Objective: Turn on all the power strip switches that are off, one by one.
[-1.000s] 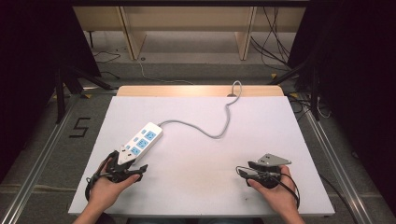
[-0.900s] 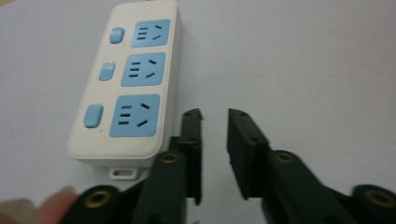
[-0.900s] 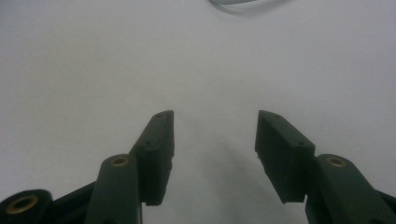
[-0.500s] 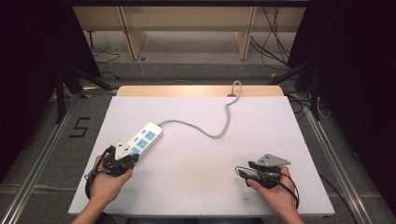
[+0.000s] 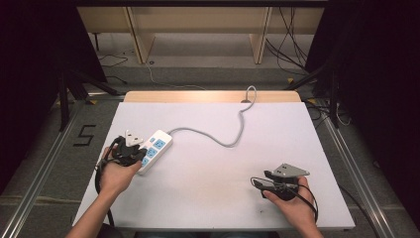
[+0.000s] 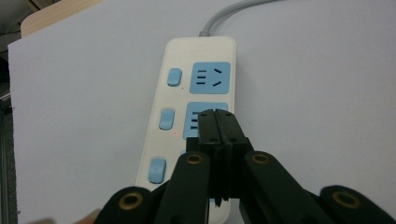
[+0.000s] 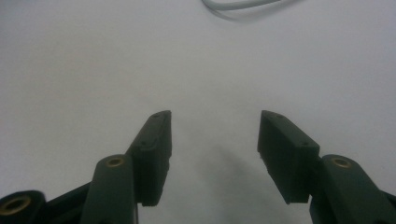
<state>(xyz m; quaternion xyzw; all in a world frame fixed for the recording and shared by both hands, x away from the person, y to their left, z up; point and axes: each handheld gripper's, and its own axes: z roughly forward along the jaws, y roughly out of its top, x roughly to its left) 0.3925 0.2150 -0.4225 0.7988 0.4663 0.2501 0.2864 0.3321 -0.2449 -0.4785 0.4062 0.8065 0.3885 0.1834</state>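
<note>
So the left gripper (image 6: 217,114) has closed its jaws over the last second, pads now pressed flat together with nothing between them, and the hand has slid forward from the bare desk near the person up to the power strip (image 5: 153,148). Compared with a second ago, when it sat short of the strip with the jaws apart, the tips now hang right over the middle blue socket in the left gripper view. Whether they actually touch the plastic can't be told from here. Closed jaws make a blunt poking tip, so the best guess is that a press on one of the little blue switches (image 6: 166,119) comes next, or a nudge of the strip itself; either way the tips would need to shift sideways, since they sit over the socket, not the switch column. The strip lies at the left side of the white desk (image 5: 208,198), angled, with its grey cord (image 5: 233,141) snaking off to the far edge. The right gripper (image 7: 212,140) hasn't moved, parked on the near right of the desk with jaws wide apart and empty, well away from everything. Nothing blocks the way; only the cord might drag if the strip gets pushed.
</note>
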